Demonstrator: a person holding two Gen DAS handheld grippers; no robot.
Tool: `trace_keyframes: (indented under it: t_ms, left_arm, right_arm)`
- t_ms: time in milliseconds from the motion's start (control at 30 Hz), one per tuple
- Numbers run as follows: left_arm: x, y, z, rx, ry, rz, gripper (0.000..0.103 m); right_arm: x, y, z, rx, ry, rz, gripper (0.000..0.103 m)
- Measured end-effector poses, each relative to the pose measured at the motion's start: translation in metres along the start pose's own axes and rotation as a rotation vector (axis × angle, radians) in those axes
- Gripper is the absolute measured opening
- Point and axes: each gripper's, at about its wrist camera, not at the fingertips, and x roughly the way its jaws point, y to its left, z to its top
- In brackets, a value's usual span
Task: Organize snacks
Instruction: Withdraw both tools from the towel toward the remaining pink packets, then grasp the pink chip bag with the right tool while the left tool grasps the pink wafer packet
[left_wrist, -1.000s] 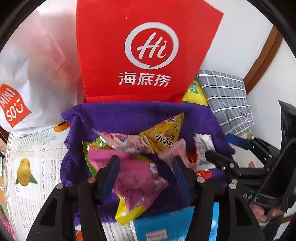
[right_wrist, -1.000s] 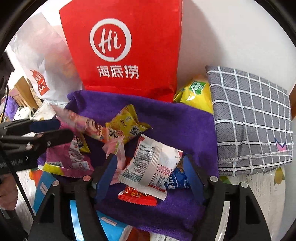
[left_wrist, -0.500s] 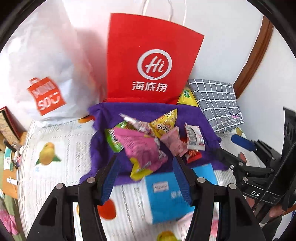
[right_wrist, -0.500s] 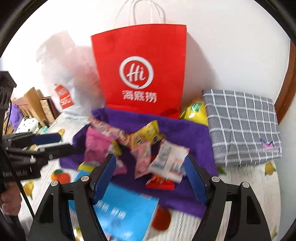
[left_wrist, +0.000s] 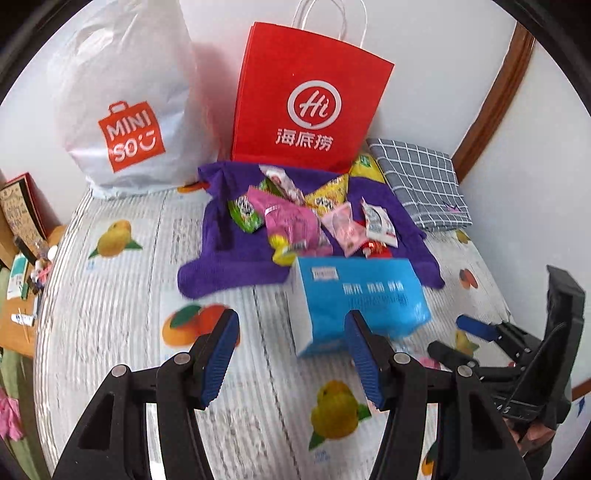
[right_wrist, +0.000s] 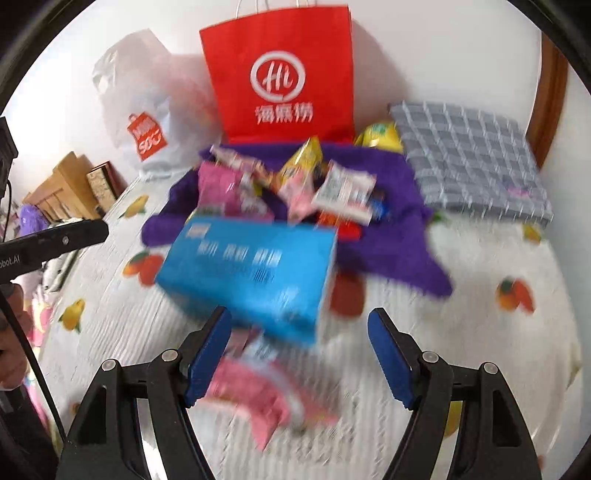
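Note:
Several snack packets (left_wrist: 295, 218) in pink, yellow, green and white lie piled on a purple cloth (left_wrist: 229, 258), also in the right wrist view (right_wrist: 295, 184). A blue box (left_wrist: 354, 295) lies in front of the pile, also in the right wrist view (right_wrist: 251, 266). My left gripper (left_wrist: 291, 354) is open and empty, held back from the box. My right gripper (right_wrist: 299, 354) is open and empty; it shows in the left wrist view (left_wrist: 469, 339). A blurred pink packet (right_wrist: 258, 395) lies under the right gripper.
A red paper bag (left_wrist: 306, 99) and a white Miniso plastic bag (left_wrist: 125, 103) stand against the wall behind the cloth. A grey checked cushion (left_wrist: 421, 184) lies at the right. A yellow packet (right_wrist: 380, 134) sits beside it. The fruit-print tablecloth (left_wrist: 110, 295) covers the surface.
Both grippers have pulled back from the snack pile, staying open. The blue box and much more tablecloth have come into view.

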Motion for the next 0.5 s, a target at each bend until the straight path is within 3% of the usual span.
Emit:
trace_keyframes:
  t_ms: [267,333,500]
  left_arm:
    - [-0.011,0.007,-0.028,0.002,0.008,-0.015,0.057]
    - [-0.014,0.008,-0.033,-0.001,0.005,-0.014,0.057]
    - [-0.017,0.008,-0.044,0.005,0.016,-0.004,0.057]
  right_arm:
    - [0.005,0.019,-0.035,-0.045,0.009,0.056,0.078]
    - [0.012,0.024,-0.037,-0.082,0.013,0.043,0.084]
    - [0.037,0.023,-0.037,-0.101,0.045,-0.007,0.084]
